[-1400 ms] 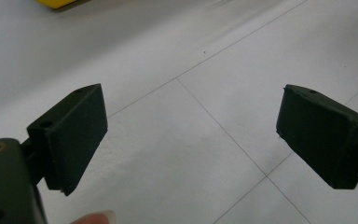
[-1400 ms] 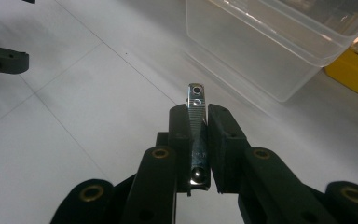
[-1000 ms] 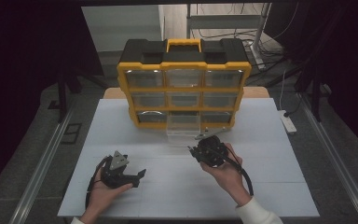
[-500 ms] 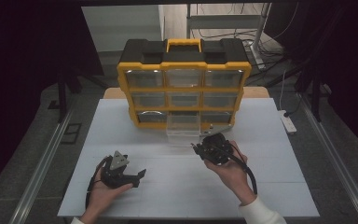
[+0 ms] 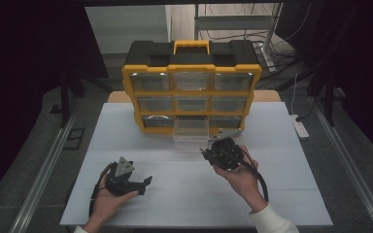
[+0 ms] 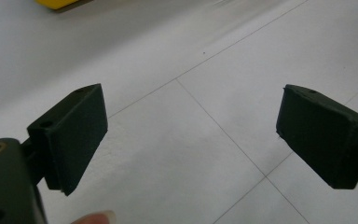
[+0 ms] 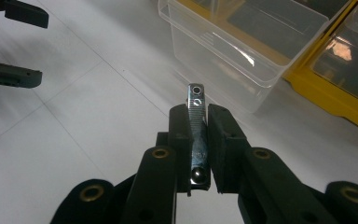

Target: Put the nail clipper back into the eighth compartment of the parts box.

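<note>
Nail clipper (image 7: 196, 133) is the small shiny metal thing pinched between the two black jaws of the right gripper (image 7: 197, 140). The jaws are clenched tight on its sides, and its tip with the little round hole sticks out past them. From above, the right gripper (image 5: 222, 153) is seen held over the table (image 5: 291, 194), a bit toward the far edge and right of the middle.

Just in front of the clipper's tip is the clear drawer (image 7: 242, 51). It is pulled out from the middle of the bottom row of the yellow box (image 5: 192, 90), and it looks empty. The box stands at the far edge of the table.

In the last second the right hand has crept a little closer to the open drawer. The grip has not changed at all. So the clipper looks almost ready to go into the drawer. I think the next thing is to lift the tip over the drawer's front wall and then let go. If the jaws let go too soon, the clipper would fall on the table instead.

The left gripper (image 5: 126, 179) has stayed where it was, near the front left part of the table. Its jaws are spread wide with nothing between them, only the white table top below.
</note>
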Demonstrator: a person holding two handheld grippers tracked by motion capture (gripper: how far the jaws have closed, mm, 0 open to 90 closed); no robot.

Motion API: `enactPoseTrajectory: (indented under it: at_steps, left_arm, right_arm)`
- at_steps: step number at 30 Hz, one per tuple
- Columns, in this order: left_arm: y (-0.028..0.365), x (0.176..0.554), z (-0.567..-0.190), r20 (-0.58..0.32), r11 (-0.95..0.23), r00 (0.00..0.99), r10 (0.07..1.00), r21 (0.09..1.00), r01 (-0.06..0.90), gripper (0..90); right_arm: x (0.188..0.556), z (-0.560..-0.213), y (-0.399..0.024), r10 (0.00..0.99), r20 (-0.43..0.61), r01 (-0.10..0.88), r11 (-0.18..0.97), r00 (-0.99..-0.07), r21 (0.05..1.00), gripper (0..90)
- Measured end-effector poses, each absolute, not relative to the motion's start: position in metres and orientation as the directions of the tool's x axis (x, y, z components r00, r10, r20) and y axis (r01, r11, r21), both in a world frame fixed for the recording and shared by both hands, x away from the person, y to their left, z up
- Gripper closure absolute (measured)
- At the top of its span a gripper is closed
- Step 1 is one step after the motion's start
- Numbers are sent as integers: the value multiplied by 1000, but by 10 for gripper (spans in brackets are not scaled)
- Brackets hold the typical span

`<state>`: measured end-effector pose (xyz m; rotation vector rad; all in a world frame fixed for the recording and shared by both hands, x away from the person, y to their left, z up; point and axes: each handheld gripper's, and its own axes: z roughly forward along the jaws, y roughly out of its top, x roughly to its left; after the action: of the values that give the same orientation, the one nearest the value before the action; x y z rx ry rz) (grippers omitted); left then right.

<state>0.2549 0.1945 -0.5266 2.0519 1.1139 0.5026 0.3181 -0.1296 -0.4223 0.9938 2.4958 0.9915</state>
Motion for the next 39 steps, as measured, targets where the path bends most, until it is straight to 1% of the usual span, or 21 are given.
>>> enactPoseTrajectory:
  at_steps: [19, 39]
  left_arm:
    - [194, 254, -526, -2, -359, 550, 835, 755, 548, 95]
    - [193, 254, -526, -4, -354, 548, 836, 760, 545, 95]
  right_arm:
    - [331, -424, -131, 697, -1, 503, 519, -717, 691, 793]
    - [344, -415, -128, 695, -1, 485, 503, -719, 715, 793]
